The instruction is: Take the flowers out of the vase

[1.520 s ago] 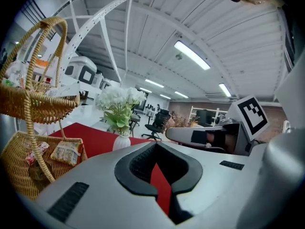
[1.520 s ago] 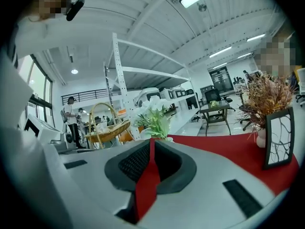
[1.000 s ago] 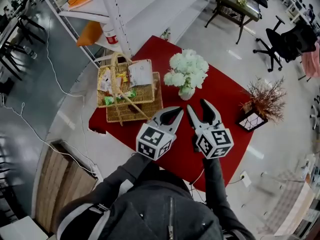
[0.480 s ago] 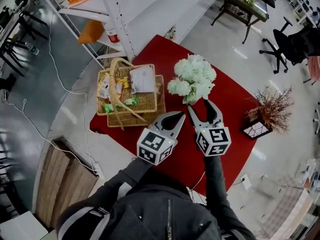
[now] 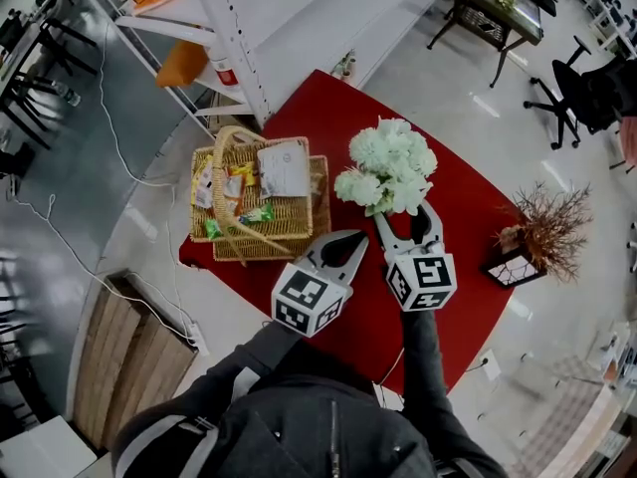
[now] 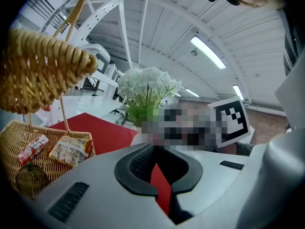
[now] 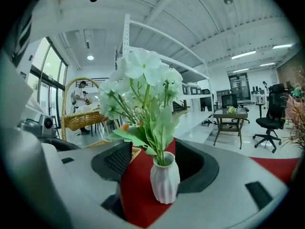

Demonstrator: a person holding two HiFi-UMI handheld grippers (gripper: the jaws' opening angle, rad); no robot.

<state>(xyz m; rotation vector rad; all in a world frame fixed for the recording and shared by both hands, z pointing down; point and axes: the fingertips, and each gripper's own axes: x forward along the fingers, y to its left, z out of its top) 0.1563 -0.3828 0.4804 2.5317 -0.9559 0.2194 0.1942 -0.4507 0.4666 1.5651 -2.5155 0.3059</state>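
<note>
Flowers (image 5: 388, 167) stand upright in the white vase (image 7: 164, 178) mid-counter (image 5: 309, 108), stems vertical, straight ahead of our right gripper (image 5: 408, 219). Its fingers have just been opening and now spread either side of the vase. Our left gripper (image 5: 353, 239), fingers pressed together, sits farther off.

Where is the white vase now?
In the right gripper view the white vase stands on the red tablecloth between the jaws of the right gripper, which have just been opening; wicker basket at left.
</note>
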